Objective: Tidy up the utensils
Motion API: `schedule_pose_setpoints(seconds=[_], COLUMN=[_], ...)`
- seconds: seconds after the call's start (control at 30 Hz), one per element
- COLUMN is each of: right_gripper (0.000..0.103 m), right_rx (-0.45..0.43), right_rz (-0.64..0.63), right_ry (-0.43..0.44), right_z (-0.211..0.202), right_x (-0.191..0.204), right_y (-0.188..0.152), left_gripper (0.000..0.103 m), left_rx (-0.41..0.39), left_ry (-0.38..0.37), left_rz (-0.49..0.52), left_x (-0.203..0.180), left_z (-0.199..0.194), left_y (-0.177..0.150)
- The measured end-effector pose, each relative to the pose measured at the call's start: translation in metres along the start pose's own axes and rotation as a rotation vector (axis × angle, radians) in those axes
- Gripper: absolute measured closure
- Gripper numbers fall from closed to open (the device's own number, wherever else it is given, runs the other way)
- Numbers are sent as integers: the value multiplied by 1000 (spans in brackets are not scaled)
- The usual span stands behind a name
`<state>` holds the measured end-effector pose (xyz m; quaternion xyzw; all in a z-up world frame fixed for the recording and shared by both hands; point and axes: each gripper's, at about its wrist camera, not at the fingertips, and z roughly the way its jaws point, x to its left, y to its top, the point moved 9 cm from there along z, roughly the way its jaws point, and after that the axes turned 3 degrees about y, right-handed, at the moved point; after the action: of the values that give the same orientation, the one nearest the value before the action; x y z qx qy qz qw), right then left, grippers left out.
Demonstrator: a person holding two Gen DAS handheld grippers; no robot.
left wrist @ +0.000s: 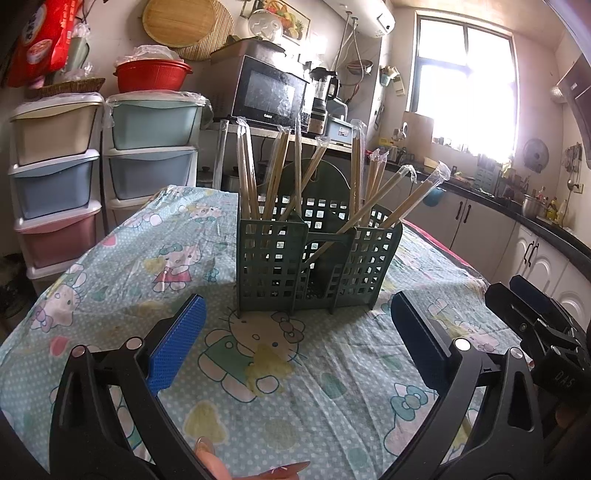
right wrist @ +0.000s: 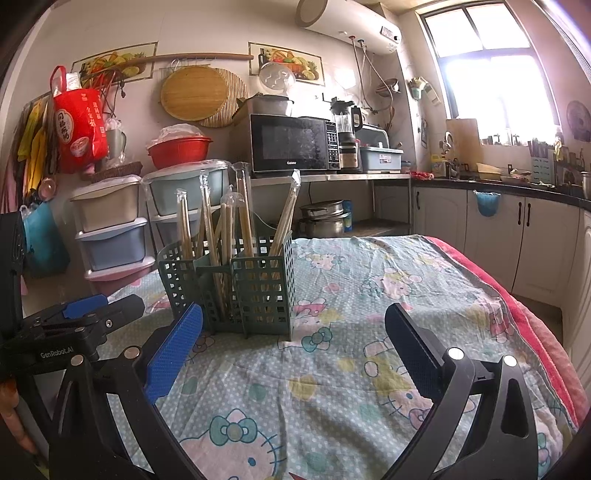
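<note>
Lettering "GenRobot.AI" marks the left gripper point(right wrist: 79, 314); "Galanz" the microwave point(right wrist: 291, 142); both grippers gape wide, empty.

This is a lived-in home kitchen. A microwave point(right wrist: 293, 143) and a blender point(right wrist: 346, 134) sit on a metal shelf against the far wall, with pots point(right wrist: 325, 218) stacked underneath. White cabinets point(right wrist: 491, 240) under a dark counter point(right wrist: 517, 189) run along the right side below a bright window point(right wrist: 491, 70). A water heater point(right wrist: 354, 27) hangs high on the wall beside round bamboo mats point(right wrist: 194, 92), and pastel plastic drawers point(left wrist: 55, 181) stand at the left. A cartoon-cat cloth point(right wrist: 369, 332) covers the worktop.
</note>
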<state>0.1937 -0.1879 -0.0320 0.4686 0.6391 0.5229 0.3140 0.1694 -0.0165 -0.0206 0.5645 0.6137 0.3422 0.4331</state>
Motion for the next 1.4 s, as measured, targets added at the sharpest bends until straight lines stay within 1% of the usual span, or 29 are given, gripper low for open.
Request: schedule_pose_setpoints(seconds=[0.57,0.83,1.0,1.27,1.33,1.4], right_gripper=[7,7,7,7,7,7], right_rx=[0,1,4,-1,28,68], right_rz=[1,3,6,17,49,101], right_ry=[-2,-3,-7,-15,0,-13], right_z=[0,-1,-2,-4,0,5], right_x=[0,-1,0,-1,-6,-24], right_y=[0,0,0,0,0,2], left_gripper=[11,11,11,11,11,11], left_rx=[2,22,48,39,38,54], left_ry=[3,2,38,63,60,83], left_rz=[-1,0,3,-2,-19,-32], left_x=[0,1,4,7,11,22], left_z=[0,3,10,9,5,4], left_y=[0,0,-6,-4,0,7])
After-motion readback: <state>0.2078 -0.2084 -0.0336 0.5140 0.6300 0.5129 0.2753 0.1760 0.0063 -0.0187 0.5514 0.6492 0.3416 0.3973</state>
